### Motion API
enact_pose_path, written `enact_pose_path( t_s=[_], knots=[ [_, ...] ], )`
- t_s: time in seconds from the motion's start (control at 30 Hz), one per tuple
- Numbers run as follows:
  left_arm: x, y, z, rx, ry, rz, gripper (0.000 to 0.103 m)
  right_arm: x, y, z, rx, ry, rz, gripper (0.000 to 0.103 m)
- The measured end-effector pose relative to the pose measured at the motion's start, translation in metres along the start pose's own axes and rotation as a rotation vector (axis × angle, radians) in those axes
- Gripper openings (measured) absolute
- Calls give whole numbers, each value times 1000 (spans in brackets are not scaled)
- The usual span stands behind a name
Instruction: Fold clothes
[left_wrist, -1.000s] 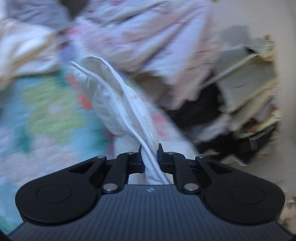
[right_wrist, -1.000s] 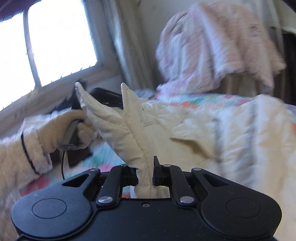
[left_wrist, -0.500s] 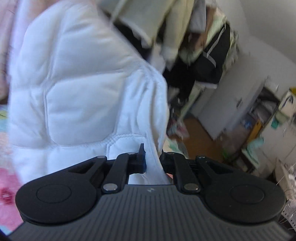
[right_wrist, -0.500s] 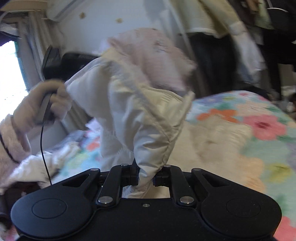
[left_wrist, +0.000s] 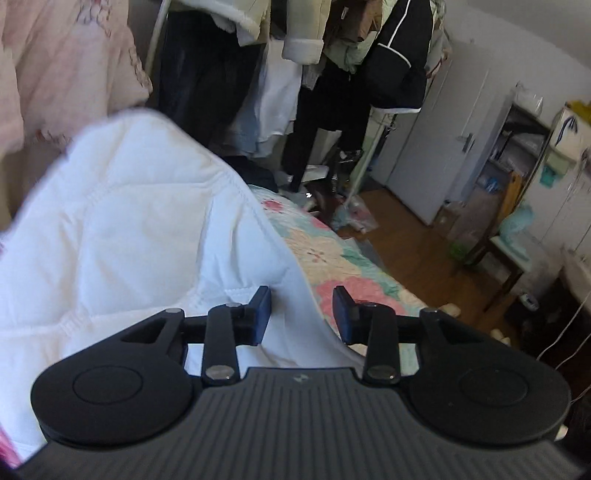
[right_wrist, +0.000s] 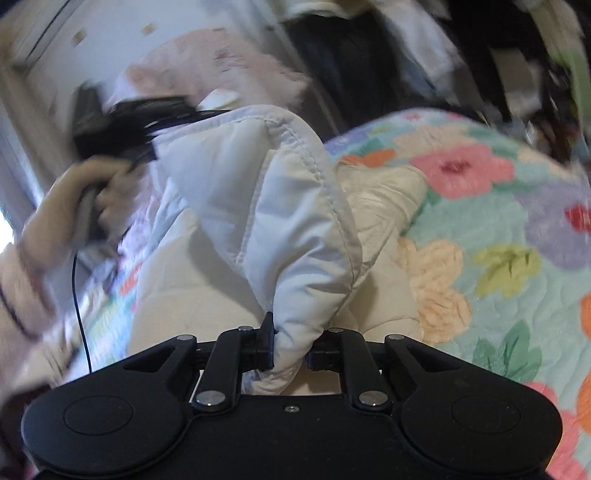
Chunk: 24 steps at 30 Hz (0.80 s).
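Floral bedding (right_wrist: 498, 229) is spread beneath a white quilted jacket (left_wrist: 140, 236). A fold is being laid: the left gripper (left_wrist: 301, 314) is opening around its hem, the right gripper (right_wrist: 290, 347) clamped on a bunched edge. Release there seems next.

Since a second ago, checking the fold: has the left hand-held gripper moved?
Yes. The left hand-held gripper swung from the pink bedding toward the door.

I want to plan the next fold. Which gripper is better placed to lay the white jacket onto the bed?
Probably the right gripper: it is shut on the white jacket above the floral bedspread. The left gripper is opening, its pads off the cloth.
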<state>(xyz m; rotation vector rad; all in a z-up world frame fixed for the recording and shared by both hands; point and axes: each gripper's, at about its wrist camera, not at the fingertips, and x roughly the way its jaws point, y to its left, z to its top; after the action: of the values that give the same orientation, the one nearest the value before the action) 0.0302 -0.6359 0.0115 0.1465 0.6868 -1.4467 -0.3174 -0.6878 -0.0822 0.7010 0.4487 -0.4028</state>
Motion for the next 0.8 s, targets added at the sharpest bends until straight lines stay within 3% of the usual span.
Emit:
enact_pose_path(
  t_s=[0.17, 0.27, 0.33, 0.4, 0.53, 0.67, 0.8],
  knots=[
    [-36, 7, -11, -19, -44, -68, 42, 1, -4, 0, 9, 19, -30, 21],
    [-40, 8, -26, 51, 9, 20, 44, 1, -14, -4, 38, 15, -42, 26],
    [-40, 15, -36, 100, 54, 112, 44, 1, -13, -3, 37, 13, -61, 35],
    [-39, 25, -50, 112, 88, 188, 47, -2, -6, 1, -15, 2, -131, 49],
    [-32, 46, -78, 68, 119, 218, 48, -24, 8, 16, -42, -47, -286, 50],
    [-21, 39, -88, 91, 135, 187, 47, -39, 60, 22, -297, -157, -415, 50],
    [-5, 29, -83, 109, 160, 124, 47, -38, 104, 16, -494, -184, -380, 51]
  ],
)
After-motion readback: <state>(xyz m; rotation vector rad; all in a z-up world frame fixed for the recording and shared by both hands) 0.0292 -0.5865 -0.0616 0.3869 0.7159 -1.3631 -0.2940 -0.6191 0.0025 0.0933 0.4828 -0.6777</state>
